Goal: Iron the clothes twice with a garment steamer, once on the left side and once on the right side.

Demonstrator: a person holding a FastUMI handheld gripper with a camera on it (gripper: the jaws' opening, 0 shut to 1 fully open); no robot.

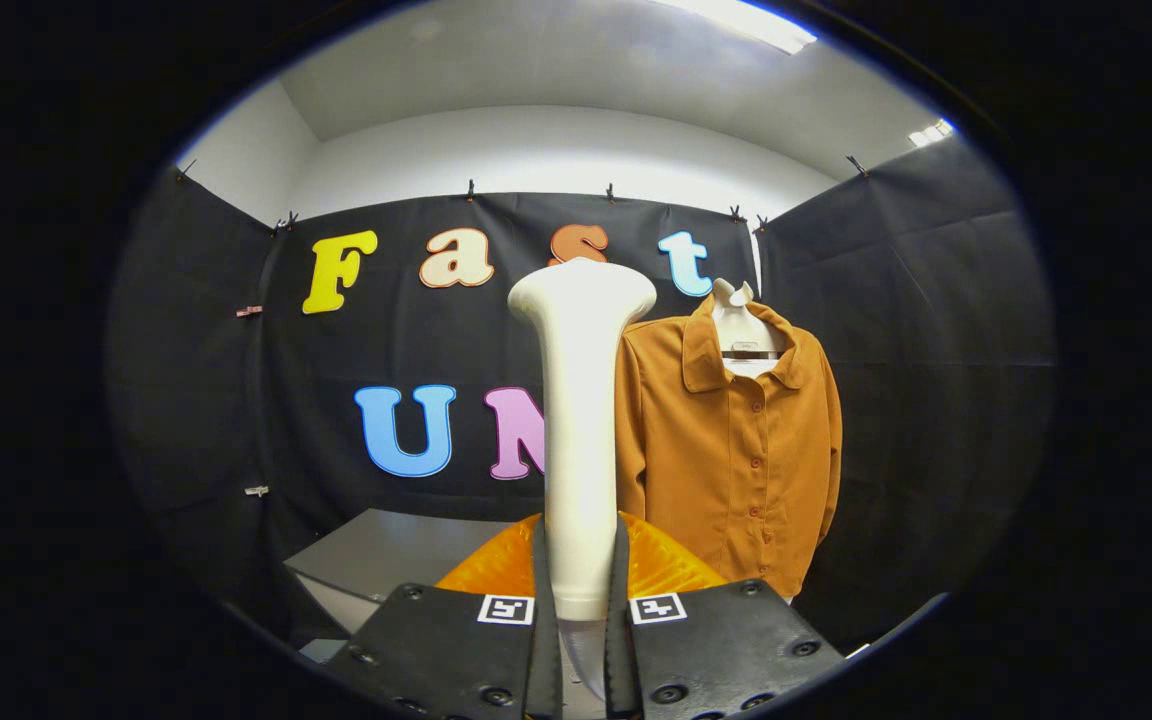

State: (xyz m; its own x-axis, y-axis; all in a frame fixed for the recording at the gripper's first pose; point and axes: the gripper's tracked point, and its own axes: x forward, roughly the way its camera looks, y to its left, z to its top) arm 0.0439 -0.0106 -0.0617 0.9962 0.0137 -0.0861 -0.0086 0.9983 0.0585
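We cannot see the shirt's (736,450) left sleeve behind the steamer (579,420), whose base is lost between the fingers (544,600), and the desk (386,555) is half hidden.

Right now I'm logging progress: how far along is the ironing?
Done: the steamer is picked up; the gripper is shut on its handle, head upright. In hand: carrying it toward the shirt, which hangs on its hanger beyond the fingers, to the steamer's right, apart from it. Left: the head isn't on the cloth, so both passes, left side and right side, appear to remain.
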